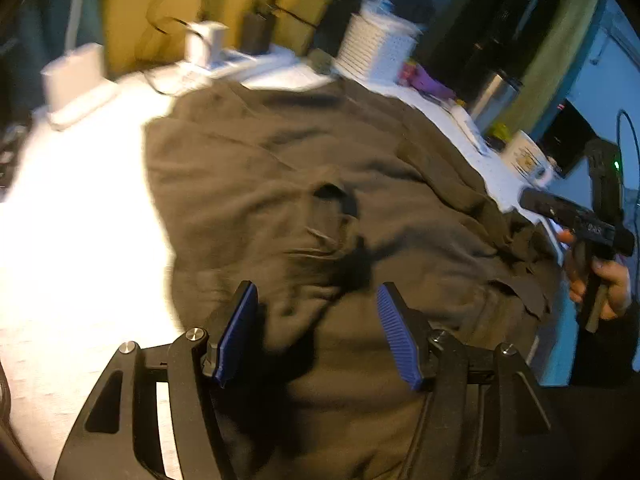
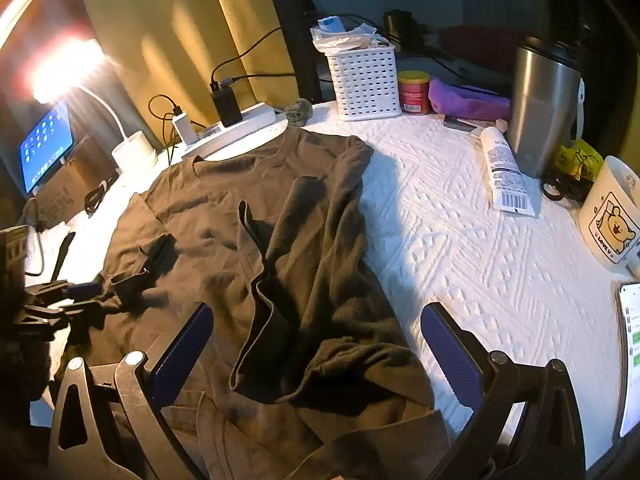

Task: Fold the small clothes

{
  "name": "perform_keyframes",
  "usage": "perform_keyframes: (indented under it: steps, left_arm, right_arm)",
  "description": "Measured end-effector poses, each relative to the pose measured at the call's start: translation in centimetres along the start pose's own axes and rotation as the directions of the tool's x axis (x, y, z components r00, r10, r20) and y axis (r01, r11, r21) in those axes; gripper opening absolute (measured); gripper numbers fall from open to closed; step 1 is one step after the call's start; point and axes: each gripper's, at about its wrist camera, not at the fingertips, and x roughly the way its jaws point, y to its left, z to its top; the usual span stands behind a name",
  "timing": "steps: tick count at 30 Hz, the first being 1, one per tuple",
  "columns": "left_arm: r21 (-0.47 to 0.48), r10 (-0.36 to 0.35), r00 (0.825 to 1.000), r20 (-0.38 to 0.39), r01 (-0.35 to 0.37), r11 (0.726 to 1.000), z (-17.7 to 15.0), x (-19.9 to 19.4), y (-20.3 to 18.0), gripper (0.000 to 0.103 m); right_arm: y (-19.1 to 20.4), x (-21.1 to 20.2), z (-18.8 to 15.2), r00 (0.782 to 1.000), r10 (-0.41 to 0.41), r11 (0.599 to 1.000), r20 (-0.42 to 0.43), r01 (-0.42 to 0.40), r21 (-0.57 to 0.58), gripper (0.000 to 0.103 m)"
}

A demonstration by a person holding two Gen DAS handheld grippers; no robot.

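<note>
An olive-brown garment (image 1: pixel 320 168) lies rumpled on the white textured table cover (image 2: pixel 460 240), with a long fold ridge (image 2: pixel 260 264) running down its middle. My left gripper (image 1: pixel 316 288) hovers over the garment's near part. Its blue pads (image 1: pixel 240 332) stand apart and no cloth is pinched between them. In the right wrist view the left gripper (image 2: pixel 76 296) sits at the garment's left edge. My right gripper (image 2: pixel 318 308) is open wide above the garment's bunched near-right corner. In the left wrist view a hand holds the right gripper (image 1: pixel 576 224) at the table's right side.
Along the back stand a white perforated basket (image 2: pixel 364 80), a red can (image 2: pixel 414 92), a purple cloth (image 2: pixel 468 100), a steel tumbler (image 2: pixel 540 108) and a power strip with chargers (image 2: pixel 228 124). A tube (image 2: pixel 504 172), a bear mug (image 2: pixel 612 224), a phone (image 2: pixel 630 356), a lit lamp (image 2: pixel 68 68) and a tablet (image 2: pixel 44 148) ring the garment.
</note>
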Motion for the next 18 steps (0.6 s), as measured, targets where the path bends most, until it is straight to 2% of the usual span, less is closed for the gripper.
perform_keyframes:
  steps: [2,4,9,11,18]
  left_arm:
    - [-0.041,0.062,0.997,0.051,-0.060,0.997,0.2,-1.1,1.4,0.062]
    - [-0.077,0.095,0.994,0.059,-0.091,0.993,0.4,-1.3,2.7,0.064]
    - [-0.082,0.015,1.000,-0.022,-0.017,0.996,0.3,0.7,2.8,0.064]
    - [-0.039,-0.019,0.999,-0.041,0.017,0.999,0.1,1.4,1.3,0.064]
    - [0.026,-0.122,0.985,-0.118,0.126,0.992,-0.8,2.2,-1.7,0.065]
  right_arm:
    - [0.1,-0.2,-0.1,1.000,-0.004,1.000,0.001,0.004,0.002,0.103]
    - [0.1,-0.2,-0.2,1.000,-0.005,1.000,-0.001,0.005,0.000,0.103]
    - [0.4,-0.3,-0.5,1.000,-0.013,1.000,-0.006,0.013,-0.002,0.103]
    - [0.4,-0.3,-0.7,1.000,-0.016,1.000,-0.006,0.016,-0.001,0.103]
    - [-0.6,-0.8,-1.4,1.000,-0.028,0.999,-0.006,0.028,0.022,0.103]
